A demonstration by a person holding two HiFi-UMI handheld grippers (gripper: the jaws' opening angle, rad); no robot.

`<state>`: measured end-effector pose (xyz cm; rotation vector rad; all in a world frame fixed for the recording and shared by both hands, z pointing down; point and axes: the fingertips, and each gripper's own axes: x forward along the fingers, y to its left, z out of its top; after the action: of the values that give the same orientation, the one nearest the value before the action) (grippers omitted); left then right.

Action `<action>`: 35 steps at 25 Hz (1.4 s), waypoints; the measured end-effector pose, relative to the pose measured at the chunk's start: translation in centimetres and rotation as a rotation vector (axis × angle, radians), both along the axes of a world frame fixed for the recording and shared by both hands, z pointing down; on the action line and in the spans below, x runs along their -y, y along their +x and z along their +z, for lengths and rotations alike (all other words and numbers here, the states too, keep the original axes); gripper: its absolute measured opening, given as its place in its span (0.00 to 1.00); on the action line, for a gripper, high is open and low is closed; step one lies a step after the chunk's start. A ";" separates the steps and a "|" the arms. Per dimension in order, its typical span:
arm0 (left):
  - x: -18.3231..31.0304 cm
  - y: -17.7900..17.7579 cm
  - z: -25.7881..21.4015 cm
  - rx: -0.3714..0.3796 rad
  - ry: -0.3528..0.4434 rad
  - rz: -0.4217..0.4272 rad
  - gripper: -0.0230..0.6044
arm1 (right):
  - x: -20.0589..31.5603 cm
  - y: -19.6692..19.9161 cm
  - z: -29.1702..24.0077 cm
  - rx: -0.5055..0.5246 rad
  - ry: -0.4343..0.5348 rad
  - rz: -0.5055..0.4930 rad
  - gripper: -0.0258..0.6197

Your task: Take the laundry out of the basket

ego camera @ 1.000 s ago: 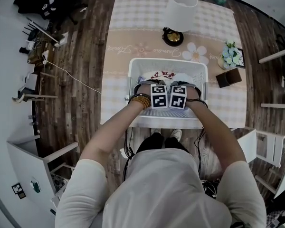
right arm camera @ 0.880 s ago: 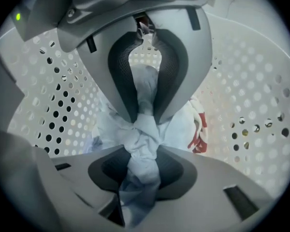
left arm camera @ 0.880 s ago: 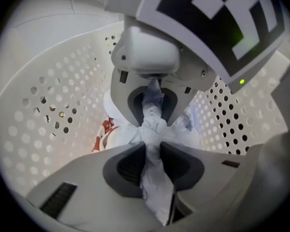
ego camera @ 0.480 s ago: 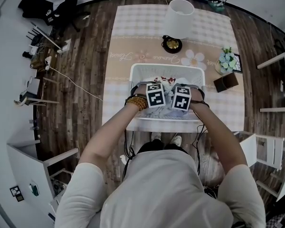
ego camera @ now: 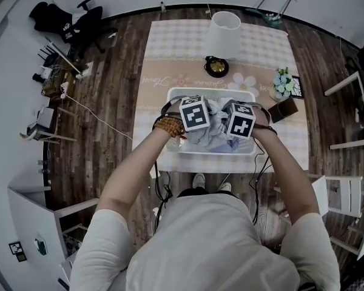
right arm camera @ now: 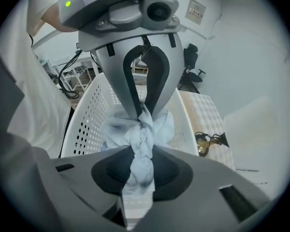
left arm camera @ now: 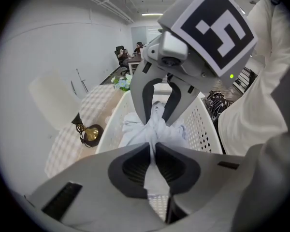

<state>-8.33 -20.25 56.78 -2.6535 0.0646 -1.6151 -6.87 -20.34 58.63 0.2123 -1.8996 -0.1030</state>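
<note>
Our left gripper (left arm camera: 152,151) and right gripper (right arm camera: 141,163) had both just closed down narrow, each pinching a bunch of the same pale blue garment (ego camera: 213,132). It hung twisted between them, right over the white basket (ego camera: 206,152) on the table (ego camera: 170,47).

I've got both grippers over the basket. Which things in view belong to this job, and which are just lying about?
Part of the job:
- left gripper and right gripper, whose jaws have just been closing and are now clamped on the cloth
- pale blue garment
- white basket

Just lying about:
- lamp
- flower pot
- brown box
</note>
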 end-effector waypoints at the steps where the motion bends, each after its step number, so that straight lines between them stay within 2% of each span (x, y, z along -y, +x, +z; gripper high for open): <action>1: 0.1 0.0 -1.0 0.003 0.011 0.004 0.13 | 0.1 0.0 -1.0 0.005 0.011 0.000 0.22; 8: 0.1 -0.2 -7.5 0.016 0.073 0.030 0.13 | 0.2 -0.1 -7.9 0.033 0.084 -0.006 0.21; 12: 1.2 -1.1 -10.5 0.026 0.156 0.002 0.13 | 0.4 -0.6 -10.6 0.037 0.129 -0.008 0.21; 16: 0.5 -0.4 -10.3 -0.022 0.114 -0.012 0.13 | 0.0 -0.3 -10.8 0.032 0.140 -0.007 0.21; 21: 0.1 1.4 -11.1 -0.052 0.112 0.007 0.13 | -0.5 1.5 -11.4 0.033 0.151 0.026 0.21; 26: -0.2 5.5 -11.9 -0.078 0.128 0.073 0.13 | -0.9 5.7 -12.2 0.012 0.170 0.091 0.21; 35: -3.0 17.0 -13.4 -0.151 0.131 0.271 0.13 | -3.7 17.0 -13.7 -0.033 0.185 0.301 0.21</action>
<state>8.71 -17.29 43.33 -2.5479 -0.1718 -1.2826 10.15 -16.65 44.95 0.6152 -1.8041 -0.0770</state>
